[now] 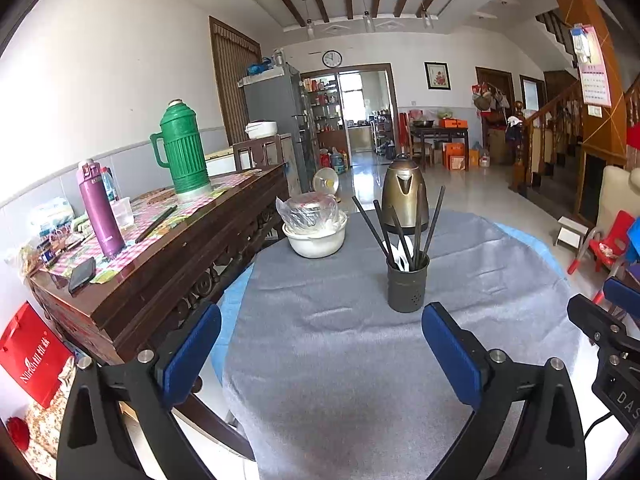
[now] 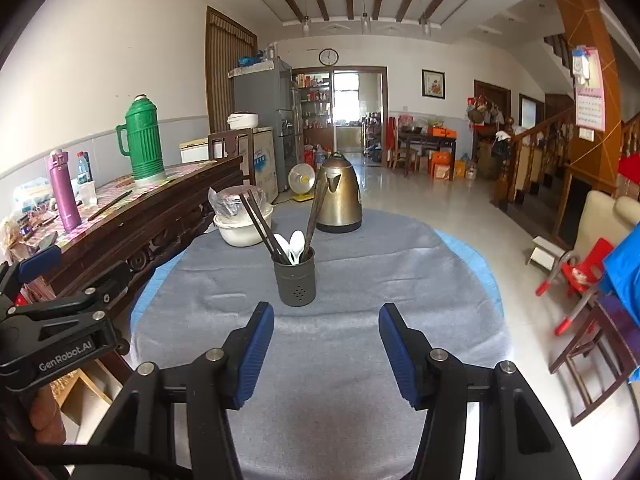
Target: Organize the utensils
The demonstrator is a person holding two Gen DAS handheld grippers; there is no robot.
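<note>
Chopsticks (image 1: 416,232) and white spoons (image 2: 294,244) stand in the dark utensil holder (image 2: 295,280) mid-table on the grey cloth (image 1: 340,340), kettle (image 2: 339,194) behind near the far edge. Left gripper (image 1: 320,356) gapes wide, nothing in it; right gripper (image 2: 326,354) sits half open, also empty.

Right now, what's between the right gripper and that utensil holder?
Only bare grey cloth lies between the right gripper and the utensil holder, in the right wrist view.
</note>
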